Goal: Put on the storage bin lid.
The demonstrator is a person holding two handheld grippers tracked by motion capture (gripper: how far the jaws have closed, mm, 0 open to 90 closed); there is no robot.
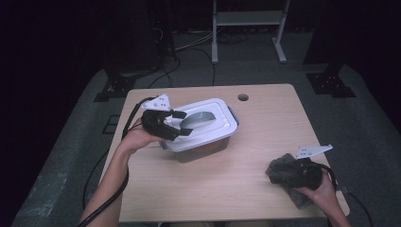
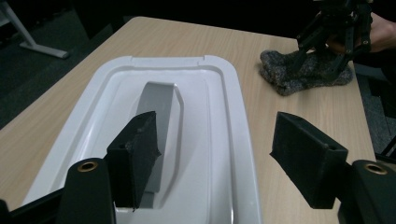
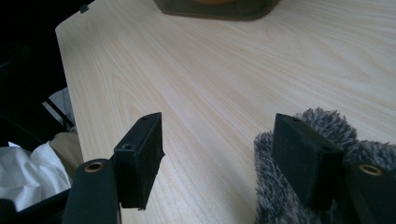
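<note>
A clear storage box [image 1: 201,150] with a white lid [image 1: 218,128] and a grey handle [image 1: 201,118] stands left of the table's middle; something orange shows through its wall. My left gripper [image 1: 178,124] hovers over the lid's left end, open, its jaws on either side of the handle [image 2: 159,116] and apart from the lid [image 2: 205,93]. A grey fuzzy sock [image 1: 297,198] lies at the near right corner. My right gripper [image 1: 283,171] rests on it, open. In the right gripper view [image 3: 217,140] the sock [image 3: 280,196] lies by one jaw, with bare wood between both.
The wooden table [image 1: 265,127] has a round cable hole [image 1: 243,97] at its far edge. Its near right edge runs close to the sock. White cloth [image 3: 28,179] lies below the table's edge. A metal stand [image 1: 248,19] and cables are on the floor behind.
</note>
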